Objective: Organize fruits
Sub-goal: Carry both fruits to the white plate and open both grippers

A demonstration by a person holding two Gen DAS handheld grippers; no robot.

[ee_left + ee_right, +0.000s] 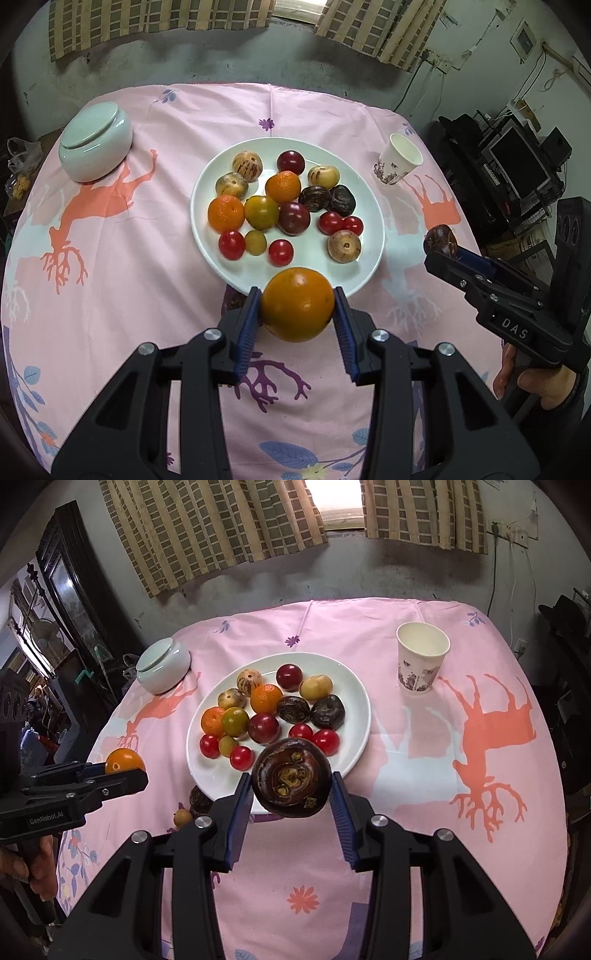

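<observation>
A white plate point(365, 184) in the middle of the table holds several fruits: oranges, red tomatoes, plums, dark brown fruits. My left gripper point(297, 304) is shut on an orange point(297, 303), held above the plate's near rim; it also shows at the left of the right wrist view point(120, 762). My right gripper point(290, 783) is shut on a dark brown fruit point(290, 777) above the plate's point(360, 701) near edge; it also shows in the left wrist view point(440, 240). A dark fruit point(199, 798) and a small yellow one point(183, 816) lie on the cloth by the plate.
The table has a pink printed cloth point(147, 258). A white lidded jar point(95, 142) stands at the far left. A paper cup point(399, 158) stands at the far right. Dark furniture and electronics point(517, 162) stand beyond the right edge.
</observation>
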